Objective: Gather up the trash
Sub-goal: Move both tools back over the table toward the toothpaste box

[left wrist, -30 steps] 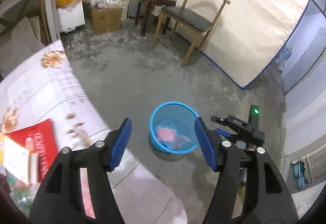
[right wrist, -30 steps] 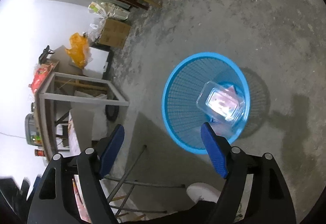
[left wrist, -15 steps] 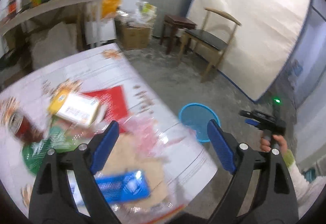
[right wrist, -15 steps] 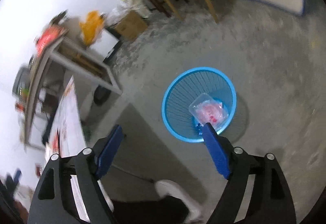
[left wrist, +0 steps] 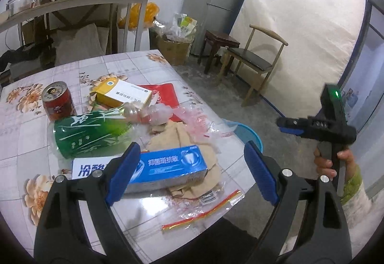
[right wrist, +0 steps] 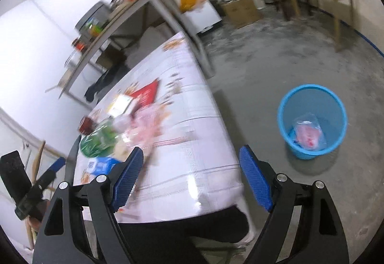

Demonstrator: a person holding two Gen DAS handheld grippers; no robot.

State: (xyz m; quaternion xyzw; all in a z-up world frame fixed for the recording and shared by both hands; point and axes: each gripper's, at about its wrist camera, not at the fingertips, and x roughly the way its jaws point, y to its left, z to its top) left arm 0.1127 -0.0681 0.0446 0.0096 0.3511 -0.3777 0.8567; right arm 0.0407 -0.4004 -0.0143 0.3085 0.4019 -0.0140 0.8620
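Observation:
Trash lies on the flowered table (left wrist: 36, 149): a blue toothpaste box (left wrist: 168, 165), a green plastic bottle (left wrist: 88, 129), a red can (left wrist: 57, 101), a yellow-white box (left wrist: 124, 93), a red packet (left wrist: 163, 93) and crumpled clear bags (left wrist: 199, 125). My left gripper (left wrist: 192, 170) is open and empty, just above the toothpaste box. My right gripper (right wrist: 192, 177) is open and empty, over the table's near edge. The blue bin (right wrist: 312, 120) stands on the floor to the right and holds a clear pink packet (right wrist: 309, 132).
A wooden chair (left wrist: 254, 60), a stool (left wrist: 220, 45), a cardboard box (left wrist: 175, 50) and a fridge (left wrist: 216, 0) stand beyond the table. A cluttered shelf table (left wrist: 79, 2) stands at the back left. The right hand-held gripper (left wrist: 331, 129) shows at the right.
Both grippers have swung from the bin on the floor back toward the table. The left one now faces the trash pile. Both stay open and empty.

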